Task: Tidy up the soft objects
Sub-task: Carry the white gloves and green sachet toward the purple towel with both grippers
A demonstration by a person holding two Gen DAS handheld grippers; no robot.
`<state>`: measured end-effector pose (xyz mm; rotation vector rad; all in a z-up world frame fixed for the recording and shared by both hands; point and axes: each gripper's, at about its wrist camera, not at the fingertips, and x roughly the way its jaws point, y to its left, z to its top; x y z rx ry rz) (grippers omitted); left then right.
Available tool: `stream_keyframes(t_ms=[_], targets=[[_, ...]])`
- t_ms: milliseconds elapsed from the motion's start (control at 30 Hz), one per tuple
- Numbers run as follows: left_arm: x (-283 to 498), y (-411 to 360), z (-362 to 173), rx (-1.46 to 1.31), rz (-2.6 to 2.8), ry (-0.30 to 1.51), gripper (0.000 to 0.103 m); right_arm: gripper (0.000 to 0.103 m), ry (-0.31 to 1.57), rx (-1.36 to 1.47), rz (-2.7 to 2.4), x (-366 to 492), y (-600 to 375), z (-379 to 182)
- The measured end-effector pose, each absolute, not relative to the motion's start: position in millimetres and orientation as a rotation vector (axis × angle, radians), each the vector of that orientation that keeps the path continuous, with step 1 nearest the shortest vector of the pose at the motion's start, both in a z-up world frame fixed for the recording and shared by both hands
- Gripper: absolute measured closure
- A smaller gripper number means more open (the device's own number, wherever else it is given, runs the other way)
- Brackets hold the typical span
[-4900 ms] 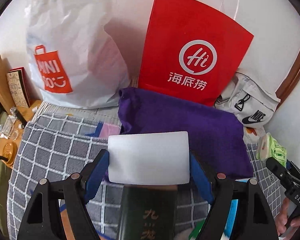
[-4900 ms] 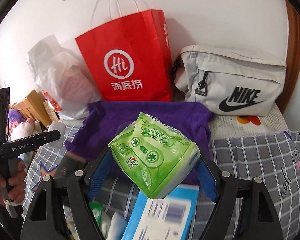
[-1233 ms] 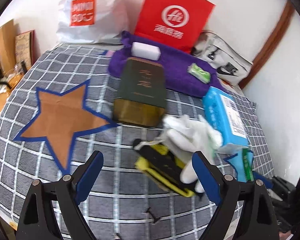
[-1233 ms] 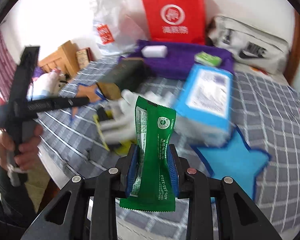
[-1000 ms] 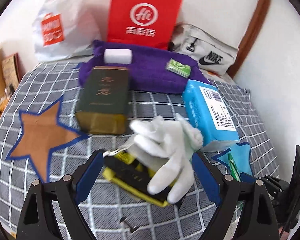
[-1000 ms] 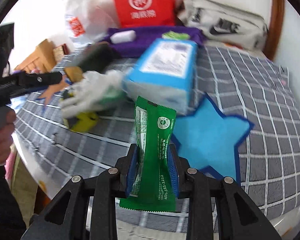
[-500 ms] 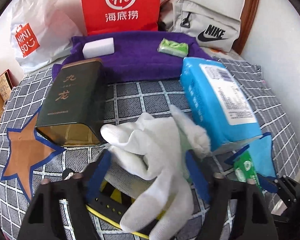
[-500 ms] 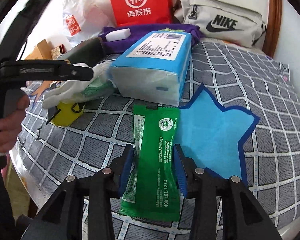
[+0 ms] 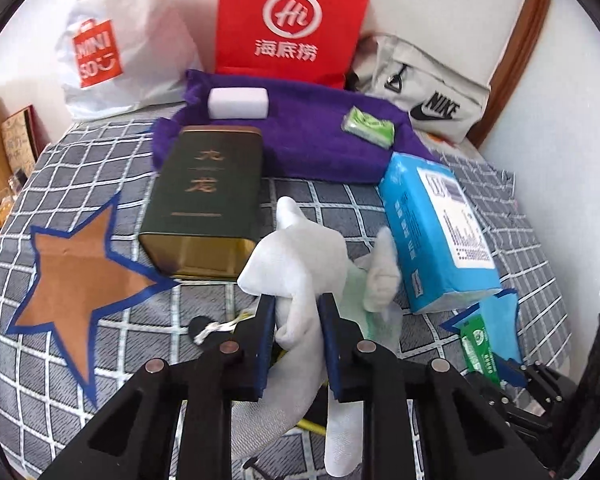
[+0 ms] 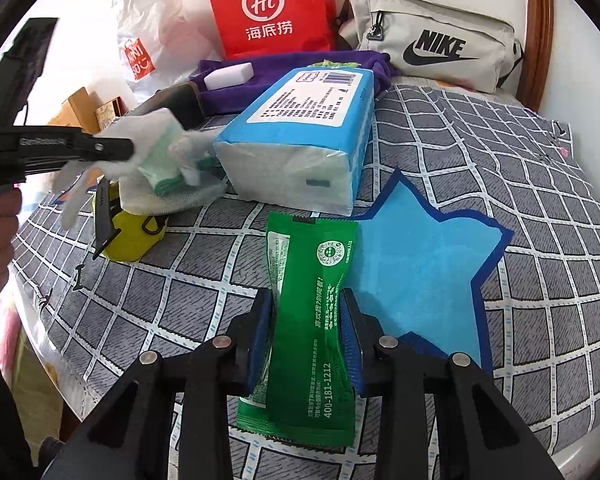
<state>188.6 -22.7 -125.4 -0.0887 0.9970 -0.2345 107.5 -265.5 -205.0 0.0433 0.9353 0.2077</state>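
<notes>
My left gripper [image 9: 297,304] has its jaws closing, and the blue pads pinch a white glove [image 9: 300,252] that lies over a yellow-and-black object [image 10: 130,236]. My right gripper [image 10: 306,300] is also closing. Its pads squeeze the waist of a green packet [image 10: 312,256], which rests on the checked bedspread [image 10: 204,280] beside a blue star patch [image 10: 424,264]. A purple towel [image 9: 320,136] at the back carries a white block [image 9: 238,103] and a small green tissue pack [image 9: 367,126].
A large blue tissue pack [image 9: 432,232] and a dark green tin [image 9: 206,196] flank the glove. A brown star patch [image 9: 76,280] lies at the left. A red paper bag [image 9: 292,20], a white plastic bag [image 9: 116,40] and a grey Nike bag [image 9: 428,92] line the wall.
The left gripper came in over the white glove and its wide jaws closed on it. The right gripper brought the green packet down onto the bedspread, loosened slightly, then pinched it again.
</notes>
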Motion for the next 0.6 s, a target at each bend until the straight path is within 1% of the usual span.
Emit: stream_keyframes(t_ms=[433, 600], targets=[[159, 27, -103, -0.177, -0.183, 0.956, 0.082, 0.071, 0.89, 0.032, 0.229, 100, -253, -173], [152, 42, -91, -0.201, -0.169, 0.927, 0.085, 0.071, 0.877, 0.026, 0.231, 100, -248, -160]])
